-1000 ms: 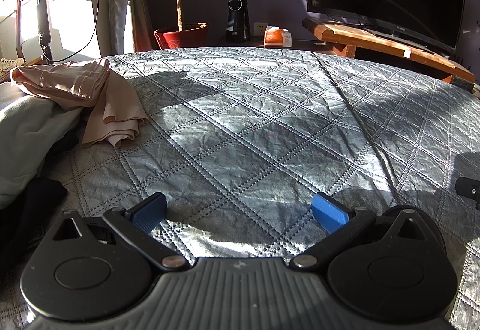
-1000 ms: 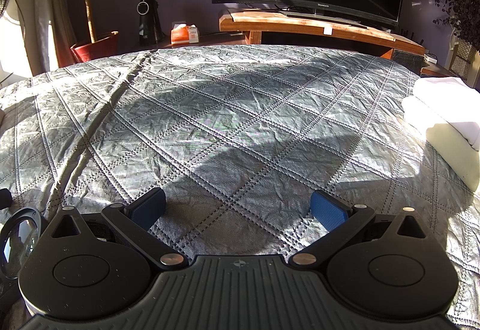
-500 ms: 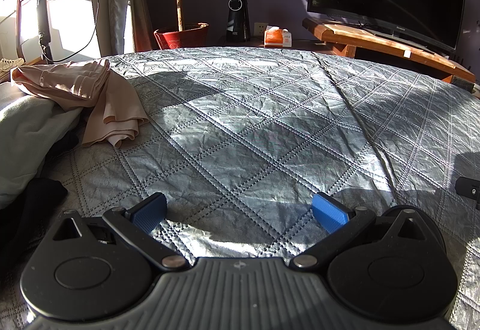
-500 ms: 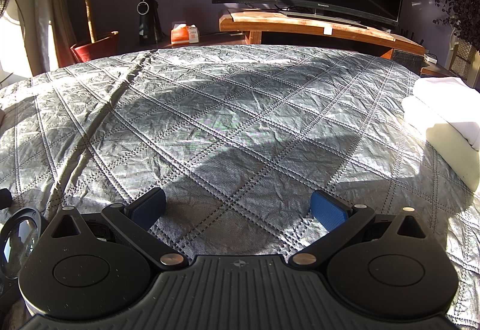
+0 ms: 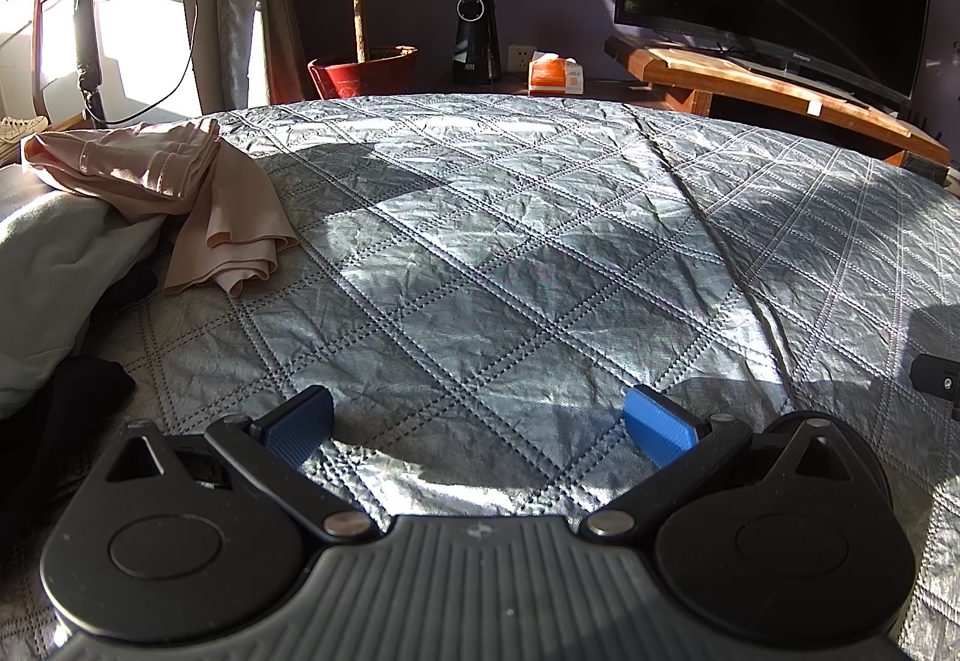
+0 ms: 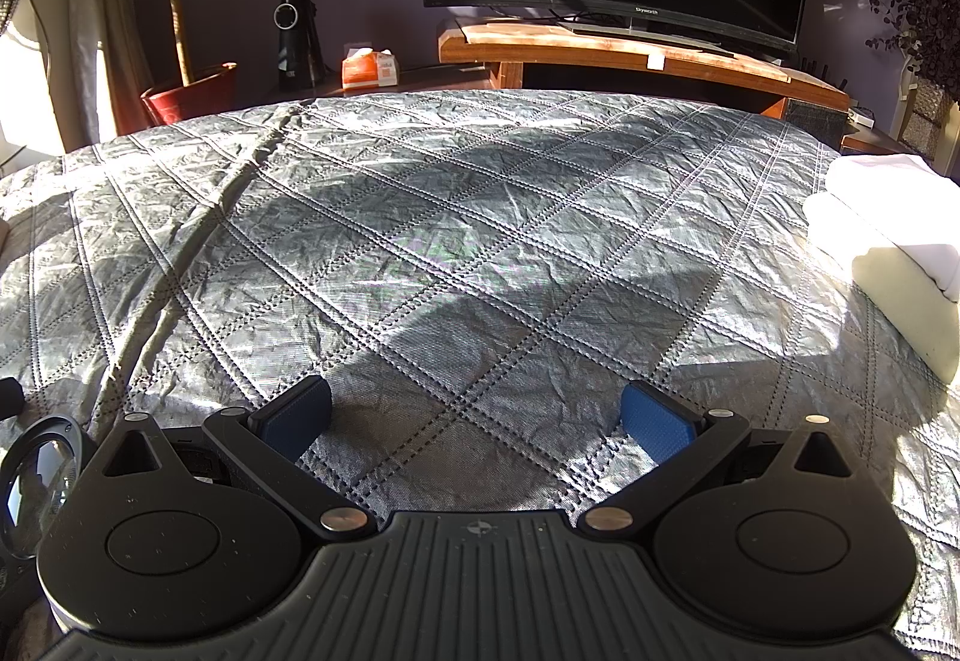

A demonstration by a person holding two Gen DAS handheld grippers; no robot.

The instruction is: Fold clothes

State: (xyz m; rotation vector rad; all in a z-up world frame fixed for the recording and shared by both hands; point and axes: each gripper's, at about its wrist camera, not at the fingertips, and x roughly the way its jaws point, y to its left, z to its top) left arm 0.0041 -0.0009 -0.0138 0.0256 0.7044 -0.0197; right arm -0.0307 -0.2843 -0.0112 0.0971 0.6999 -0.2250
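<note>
a pink piece of clothing [image 5: 180, 193] lies bunched up at the left side of the bed, with one end hanging down in soft folds. under it is a pale green one [image 5: 54, 265], all rumpled. a black one [image 5: 72, 397] lies just beside that. two white folded ones [image 6: 888, 235] sit stacked at the right side.

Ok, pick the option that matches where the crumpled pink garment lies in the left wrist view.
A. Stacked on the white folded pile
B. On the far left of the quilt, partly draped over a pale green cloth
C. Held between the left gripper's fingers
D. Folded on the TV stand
B: the pink garment lies crumpled at the quilt's left edge, overlapping the pale green cloth, while the left gripper is open and empty.
</note>
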